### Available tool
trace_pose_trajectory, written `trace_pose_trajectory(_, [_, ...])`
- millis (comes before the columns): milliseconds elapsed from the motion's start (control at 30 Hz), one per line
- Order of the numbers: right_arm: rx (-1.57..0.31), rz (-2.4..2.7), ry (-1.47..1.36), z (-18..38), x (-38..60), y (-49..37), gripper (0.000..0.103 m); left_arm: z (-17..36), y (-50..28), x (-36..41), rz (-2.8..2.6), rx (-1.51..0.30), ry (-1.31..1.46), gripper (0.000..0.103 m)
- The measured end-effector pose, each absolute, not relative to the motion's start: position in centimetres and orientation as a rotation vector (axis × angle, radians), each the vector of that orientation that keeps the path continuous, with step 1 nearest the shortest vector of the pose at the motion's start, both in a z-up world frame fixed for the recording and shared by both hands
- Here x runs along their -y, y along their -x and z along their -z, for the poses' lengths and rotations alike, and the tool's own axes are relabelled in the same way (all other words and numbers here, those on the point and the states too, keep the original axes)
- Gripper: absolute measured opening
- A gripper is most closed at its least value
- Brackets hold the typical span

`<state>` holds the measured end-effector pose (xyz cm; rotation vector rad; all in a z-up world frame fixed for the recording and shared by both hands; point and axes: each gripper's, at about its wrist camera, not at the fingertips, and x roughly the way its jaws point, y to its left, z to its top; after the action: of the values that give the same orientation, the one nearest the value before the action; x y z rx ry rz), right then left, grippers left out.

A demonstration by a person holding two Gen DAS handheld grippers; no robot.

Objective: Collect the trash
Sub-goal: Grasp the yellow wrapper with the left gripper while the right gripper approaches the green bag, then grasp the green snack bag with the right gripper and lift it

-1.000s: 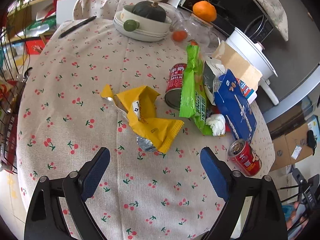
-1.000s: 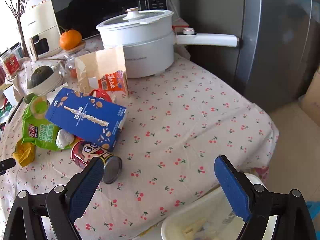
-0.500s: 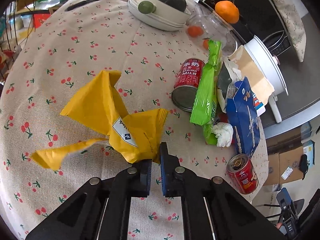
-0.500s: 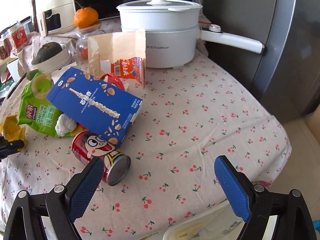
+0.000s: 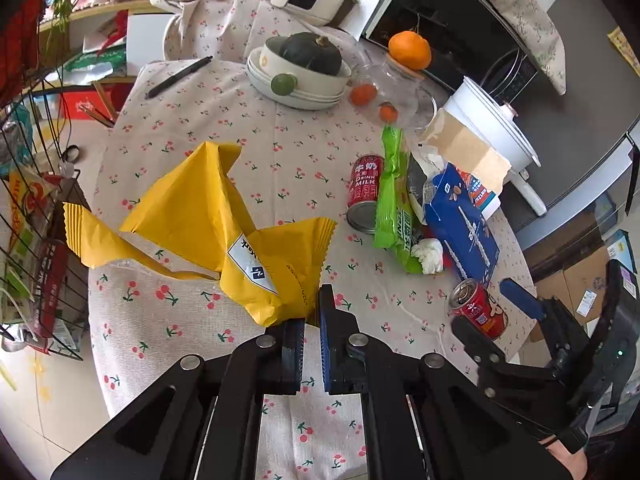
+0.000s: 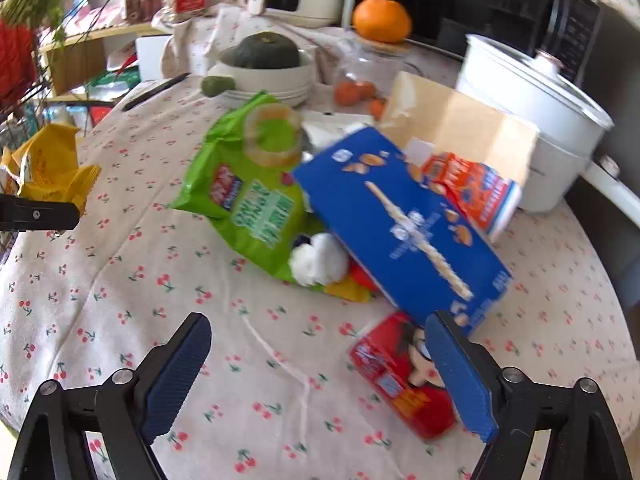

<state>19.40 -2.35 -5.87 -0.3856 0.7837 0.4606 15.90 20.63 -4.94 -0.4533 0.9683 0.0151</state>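
My left gripper [image 5: 312, 312] is shut on a corner of the crumpled yellow wrapper [image 5: 200, 216], which hangs lifted above the cherry-print tablecloth [image 5: 192, 120]. My right gripper [image 6: 318, 320] sits low at the table's near right; its jaws are closing. The red cartoon can [image 6: 388, 376] lies on its side between them, close to the right finger, and the left pad is well clear of it. Beyond lie a blue snack box [image 6: 404, 220], a green snack bag [image 6: 256, 184], a white tissue wad [image 6: 320, 260], an orange-and-white carton [image 6: 472, 188] and a red milk can [image 5: 364, 188].
A white pot [image 6: 536, 120] stands at the back right with torn brown cardboard [image 6: 460, 128] before it. A bowl with a dark squash [image 5: 304, 68], an orange [image 5: 410, 50] and a pen [image 5: 178, 76] sit at the back. A wire rack [image 5: 36, 240] borders the left edge.
My left gripper closed on the yellow wrapper and raised it off the cloth. My right gripper swung left, rolled and dropped to the red cartoon can, its jaws a little narrower.
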Motion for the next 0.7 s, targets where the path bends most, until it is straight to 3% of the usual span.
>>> trace_pose_trajectory(200, [-0.792,-0.477,0.414,8.6,-4.0,-22.2,0.075,4.3,-14.6,-21.9,-0.009,-0.961,0.439,0.006])
trace_pose_trajectory(433, [-0.818,-0.41,0.425,10.8,-6.6,-24.7,0.041,4.0,-13.7,-23.4,-0.02,-0.952,0.448,0.006])
trace_pose_trajectory(533, [-0.831,-0.381,0.425,11.1,-6.5,-25.4,0.018,4.1,-13.5,-23.6,-0.023,-0.955,0.448,0.006])
trace_pose_trajectory(700, [-0.809,-0.401,0.371,9.2,-5.3,-25.1,0.01,4.0,-13.6,-23.7,-0.025,-0.951,0.455,0.006])
